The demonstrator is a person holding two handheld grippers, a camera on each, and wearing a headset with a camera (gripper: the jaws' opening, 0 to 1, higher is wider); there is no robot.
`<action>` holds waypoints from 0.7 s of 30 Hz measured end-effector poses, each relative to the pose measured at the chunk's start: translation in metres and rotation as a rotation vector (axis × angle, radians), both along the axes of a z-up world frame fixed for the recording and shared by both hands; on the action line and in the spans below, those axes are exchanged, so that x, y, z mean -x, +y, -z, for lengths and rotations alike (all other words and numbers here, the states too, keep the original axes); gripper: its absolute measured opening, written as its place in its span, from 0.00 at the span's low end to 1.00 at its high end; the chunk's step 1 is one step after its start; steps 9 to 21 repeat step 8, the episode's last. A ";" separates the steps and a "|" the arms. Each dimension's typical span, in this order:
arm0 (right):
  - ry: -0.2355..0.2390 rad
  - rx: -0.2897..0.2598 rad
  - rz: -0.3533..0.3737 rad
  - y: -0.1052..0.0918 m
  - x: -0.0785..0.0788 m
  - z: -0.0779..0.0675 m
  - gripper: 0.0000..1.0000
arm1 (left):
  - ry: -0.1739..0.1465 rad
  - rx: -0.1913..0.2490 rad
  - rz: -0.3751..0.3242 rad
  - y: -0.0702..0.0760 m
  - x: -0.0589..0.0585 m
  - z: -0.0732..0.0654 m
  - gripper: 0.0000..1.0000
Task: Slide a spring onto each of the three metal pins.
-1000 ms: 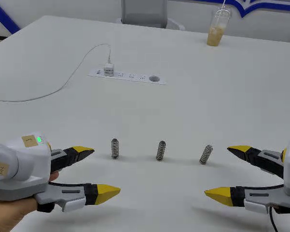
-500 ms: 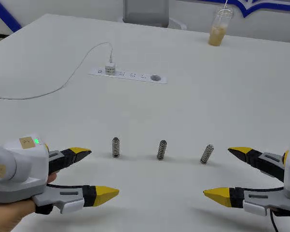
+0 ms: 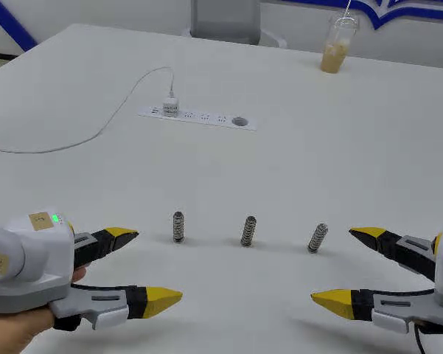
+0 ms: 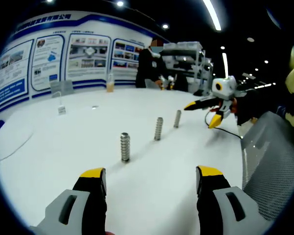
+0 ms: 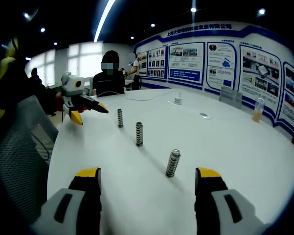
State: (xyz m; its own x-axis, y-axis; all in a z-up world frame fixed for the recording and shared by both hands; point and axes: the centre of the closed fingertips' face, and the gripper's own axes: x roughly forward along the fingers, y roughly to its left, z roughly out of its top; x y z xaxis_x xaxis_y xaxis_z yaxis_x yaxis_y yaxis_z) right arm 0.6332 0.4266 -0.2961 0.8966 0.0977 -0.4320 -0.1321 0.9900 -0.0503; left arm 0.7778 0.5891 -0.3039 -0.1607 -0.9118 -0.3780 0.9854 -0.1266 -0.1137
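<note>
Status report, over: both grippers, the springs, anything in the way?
Left gripper and right gripper open, empty, either side of the row. Three springs upright on the table; pins inside, cannot tell. Nothing in the way.

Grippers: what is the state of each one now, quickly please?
Left gripper: open, holding nothing.
Right gripper: open, holding nothing.

Office meeting room: white conference table (image 3: 354,147), wall posters (image 5: 186,61).
</note>
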 end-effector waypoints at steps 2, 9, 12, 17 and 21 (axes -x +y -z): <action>-0.001 0.000 0.002 0.000 0.000 -0.001 0.80 | -0.001 -0.001 0.000 0.000 0.000 0.000 0.76; 0.003 -0.003 0.007 0.000 0.001 0.000 0.80 | -0.001 -0.005 0.002 0.001 0.001 0.001 0.76; 0.003 -0.003 0.007 0.000 0.001 0.000 0.80 | -0.001 -0.005 0.002 0.001 0.001 0.001 0.76; 0.003 -0.003 0.007 0.000 0.001 0.000 0.80 | -0.001 -0.005 0.002 0.001 0.001 0.001 0.76; 0.003 -0.003 0.007 0.000 0.001 0.000 0.80 | -0.001 -0.005 0.002 0.001 0.001 0.001 0.76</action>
